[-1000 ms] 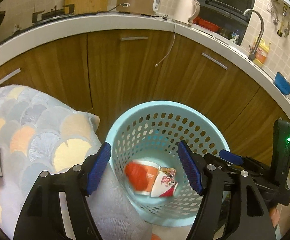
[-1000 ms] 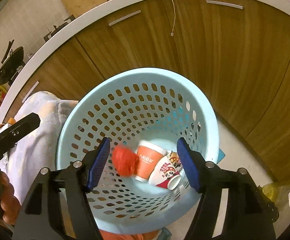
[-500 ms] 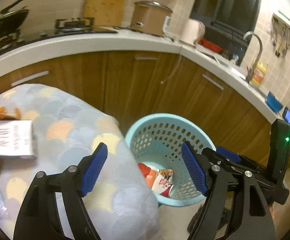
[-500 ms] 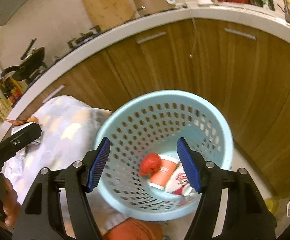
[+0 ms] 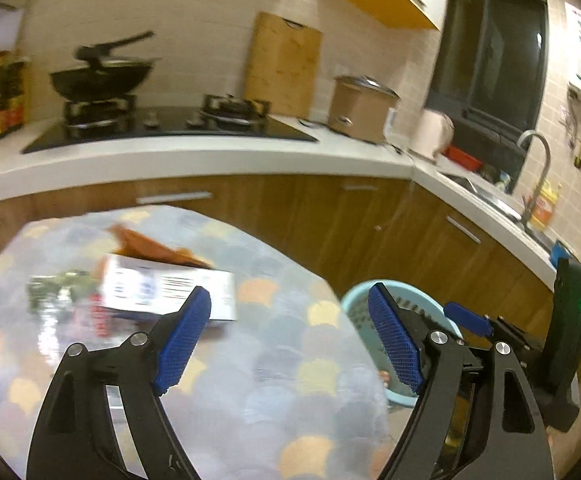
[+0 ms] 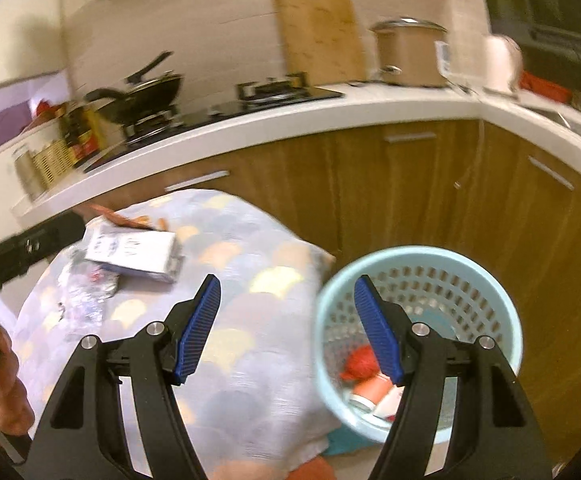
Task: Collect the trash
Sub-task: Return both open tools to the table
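Both grippers empty, trash waiting on table

Left gripper (image 5: 290, 344), jaws just widened, nearer: box (image 5: 166, 294) at eleven o'clock, long axis crosswise. Right gripper (image 6: 286, 328) half-open.

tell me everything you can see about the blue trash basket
The basket is a round, pale blue plastic bin with perforated walls and a smooth rim, standing upright on the floor beside the cloth-covered table, before the wooden cabinets. Inside lie a red crumpled wad and paper cups.
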The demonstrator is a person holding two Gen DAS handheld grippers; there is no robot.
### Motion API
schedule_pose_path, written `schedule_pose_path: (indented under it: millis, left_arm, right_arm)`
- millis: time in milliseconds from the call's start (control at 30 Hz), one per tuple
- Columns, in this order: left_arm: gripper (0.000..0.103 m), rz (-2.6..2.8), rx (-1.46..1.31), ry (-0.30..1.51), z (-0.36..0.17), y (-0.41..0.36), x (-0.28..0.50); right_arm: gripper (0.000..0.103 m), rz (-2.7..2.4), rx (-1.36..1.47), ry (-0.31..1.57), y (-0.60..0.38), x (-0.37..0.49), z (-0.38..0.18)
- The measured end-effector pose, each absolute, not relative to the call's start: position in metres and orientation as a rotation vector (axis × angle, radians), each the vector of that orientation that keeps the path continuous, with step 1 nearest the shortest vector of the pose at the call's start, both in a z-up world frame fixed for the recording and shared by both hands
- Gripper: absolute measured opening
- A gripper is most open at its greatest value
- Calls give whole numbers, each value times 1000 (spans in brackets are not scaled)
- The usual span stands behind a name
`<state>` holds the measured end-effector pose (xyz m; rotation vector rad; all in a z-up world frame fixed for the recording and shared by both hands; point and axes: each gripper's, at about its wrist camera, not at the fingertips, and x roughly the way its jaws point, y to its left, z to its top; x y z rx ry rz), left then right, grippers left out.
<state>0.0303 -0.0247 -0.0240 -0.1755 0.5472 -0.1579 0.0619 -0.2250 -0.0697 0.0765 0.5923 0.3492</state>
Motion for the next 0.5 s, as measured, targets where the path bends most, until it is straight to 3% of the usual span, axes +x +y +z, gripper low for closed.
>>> schedule_pose_path:
  millis: [500]
  left_arm:
    - [79,118,-237,470,-18,99,-32]
  right_arm:
    - [63,530,-112,575,-79,31,-86]
